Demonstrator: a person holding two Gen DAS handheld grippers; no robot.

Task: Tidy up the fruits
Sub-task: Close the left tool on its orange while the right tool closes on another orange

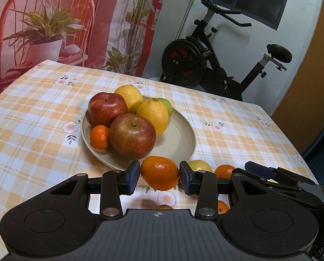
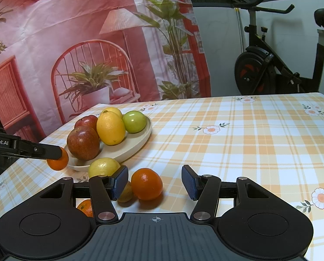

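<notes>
A beige plate holds two red apples, two lemons, a green fruit and a small mandarin. My left gripper is shut on an orange mandarin, held just above the cloth at the plate's near rim; it also shows in the right wrist view. My right gripper is open, its pads on either side of another mandarin on the table. A lemon and a small yellowish fruit lie beside it.
The table has a checked orange cloth. More mandarins lie near the front edge. An exercise bike stands behind the table. A printed backdrop hangs at the back left.
</notes>
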